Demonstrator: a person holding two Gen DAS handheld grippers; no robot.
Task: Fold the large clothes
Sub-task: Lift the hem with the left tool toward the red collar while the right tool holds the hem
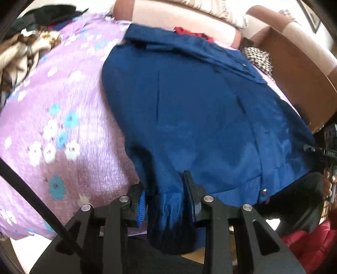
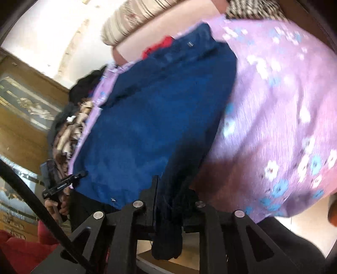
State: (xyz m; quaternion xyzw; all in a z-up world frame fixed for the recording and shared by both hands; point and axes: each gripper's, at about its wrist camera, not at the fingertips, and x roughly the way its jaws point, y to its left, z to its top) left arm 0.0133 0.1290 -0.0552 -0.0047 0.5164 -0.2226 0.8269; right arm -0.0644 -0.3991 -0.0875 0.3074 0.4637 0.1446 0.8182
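Purple floral bedspread (image 1: 63, 105) under blue shirt (image 1: 200, 109); left claw (image 1: 166, 196), right claw (image 2: 168, 196) each clenched on hem.

Floral bedspread (image 1: 69, 109) crowded at its edges by bedroom clutter

Lilac with white and blue flowers, the bedspread has a clothes pile (image 1: 23, 48) heaped at one far corner, a striped pillow (image 2: 134, 19) beyond its far edge and a checked cloth (image 1: 258, 57) at the other corner. A wooden cabinet (image 2: 25, 109) stands past the pile; red fabric (image 1: 309, 242) lies below the near edge.
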